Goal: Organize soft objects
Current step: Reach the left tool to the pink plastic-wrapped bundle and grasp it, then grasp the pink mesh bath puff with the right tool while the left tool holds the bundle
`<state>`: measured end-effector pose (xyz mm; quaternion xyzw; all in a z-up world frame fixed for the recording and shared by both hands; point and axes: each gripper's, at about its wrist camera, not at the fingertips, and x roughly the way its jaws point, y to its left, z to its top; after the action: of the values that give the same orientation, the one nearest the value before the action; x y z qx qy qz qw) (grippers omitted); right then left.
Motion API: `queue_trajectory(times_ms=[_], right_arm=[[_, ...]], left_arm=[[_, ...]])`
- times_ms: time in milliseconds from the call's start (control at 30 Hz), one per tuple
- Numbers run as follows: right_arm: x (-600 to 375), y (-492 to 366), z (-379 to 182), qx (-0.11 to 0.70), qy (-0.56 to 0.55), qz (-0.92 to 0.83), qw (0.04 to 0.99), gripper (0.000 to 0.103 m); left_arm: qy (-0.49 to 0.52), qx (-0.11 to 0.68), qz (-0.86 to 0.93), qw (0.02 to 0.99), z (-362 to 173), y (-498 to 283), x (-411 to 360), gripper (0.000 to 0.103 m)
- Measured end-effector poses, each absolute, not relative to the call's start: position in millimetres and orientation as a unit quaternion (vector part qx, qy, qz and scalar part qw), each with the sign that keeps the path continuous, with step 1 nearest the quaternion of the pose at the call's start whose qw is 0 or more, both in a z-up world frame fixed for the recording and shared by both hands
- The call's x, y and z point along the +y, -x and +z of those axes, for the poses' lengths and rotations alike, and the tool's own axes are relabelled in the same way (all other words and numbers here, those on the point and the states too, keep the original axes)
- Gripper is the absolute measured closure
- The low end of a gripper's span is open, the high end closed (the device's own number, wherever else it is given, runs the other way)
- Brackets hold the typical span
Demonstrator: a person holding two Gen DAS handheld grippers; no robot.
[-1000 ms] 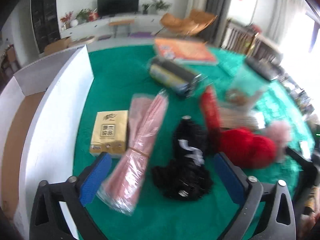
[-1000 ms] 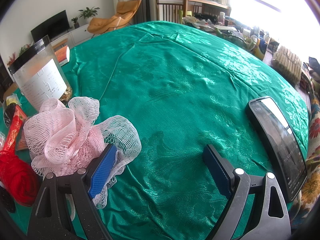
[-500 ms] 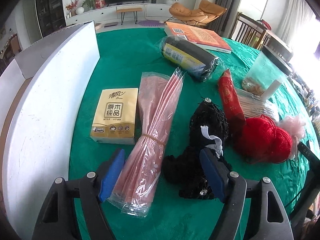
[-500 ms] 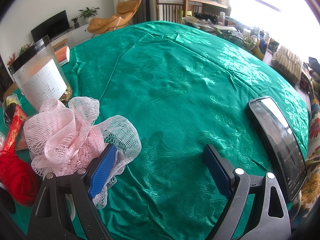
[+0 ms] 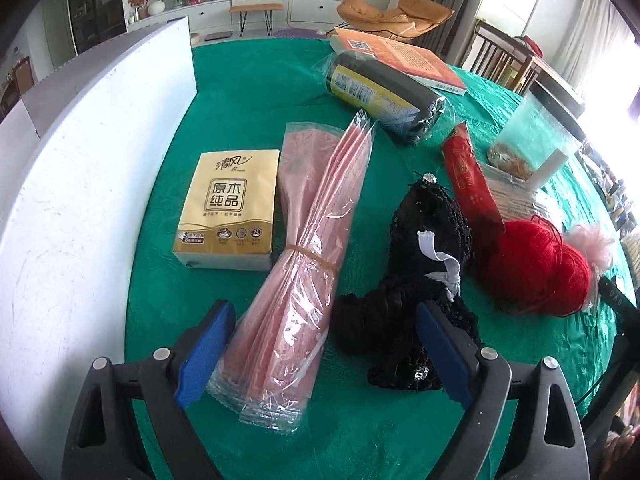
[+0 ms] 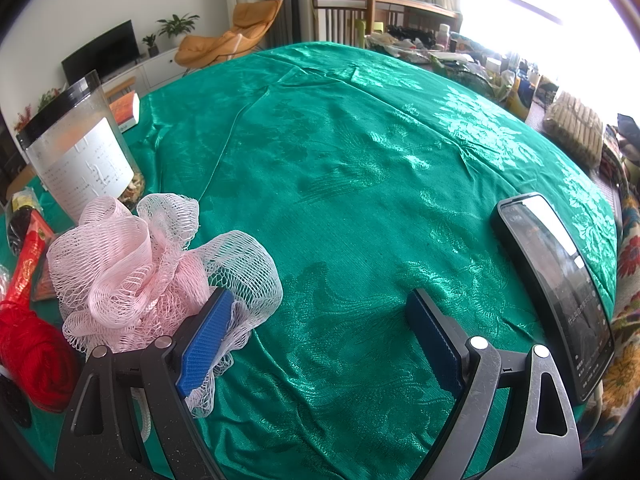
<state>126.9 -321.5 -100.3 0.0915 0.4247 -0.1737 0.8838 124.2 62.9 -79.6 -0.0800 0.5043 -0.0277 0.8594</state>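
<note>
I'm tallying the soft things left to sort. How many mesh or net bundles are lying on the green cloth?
2. The black net bundle lies between the pink packet bundle and the red yarn ball. The pink mesh pouf lies just beyond that yarn. Others may be hidden.

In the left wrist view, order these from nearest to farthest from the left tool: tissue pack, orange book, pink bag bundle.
1. Pink bag bundle: between the open left tool fingers.
2. Tissue pack: left, further up the table.
3. Orange book: far end, right.
</note>
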Motion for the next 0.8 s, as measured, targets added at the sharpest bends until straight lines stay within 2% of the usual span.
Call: queue_trajectory(times_ms=[33,133,200,267,367,467,533,567,600,667,800], right_arm=[[-321,-127,-100,0.425,-0.092,-0.174,0.884,0.013],[-321,-127,-100,0.425,-0.092,-0.174,0.884,0.013],[-322,-127,-100,0.425,-0.091,-0.174,0.884,0.013],[-321,-127,-100,0.425,-0.092,-0.174,0.884,0.013],[-321,-127,-100,0.425,-0.092,-0.174,0.884,0.013],[-321,-127,-100,0.425,-0.092,-0.174,0.884,0.013],[-321,-127,-100,0.425,-0.092,-0.174,0.884,0.013],[-321,-127,-100,0.425,-0.092,-0.174,0.884,0.013],[-321,-127,-100,0.425,-0.092,-0.174,0.884,0.013],[-321,-127,-100,0.425,-0.092,-0.174,0.884,0.013],[-321,-127,-100,0.416,-0.088,-0.178,0.888,0.013]], left_arm=[[0.085,0.505,-0.029,0.859,-80,-124,64,0.014],[0.097,0.503,-0.038,0.858,-79,-122,68,0.03],[0.092,0.498,-0.038,0.861,-75,-119,67,0.051],[0.078,0.496,-0.033,0.864,-70,-111,65,0.066],[0.073,0.492,-0.043,0.866,-59,-85,65,0.072],[0.054,0.48,-0.035,0.875,-49,-54,65,0.071],[0.039,0.486,-0.035,0.872,-50,-49,65,0.066],[0.04,0.487,-0.039,0.872,-51,-50,66,0.053],[0.044,0.486,-0.04,0.872,-51,-52,67,0.036],[0.068,0.474,-0.03,0.877,-49,-55,73,0.019],[0.099,0.476,-0.018,0.874,-54,-72,79,0.018]])
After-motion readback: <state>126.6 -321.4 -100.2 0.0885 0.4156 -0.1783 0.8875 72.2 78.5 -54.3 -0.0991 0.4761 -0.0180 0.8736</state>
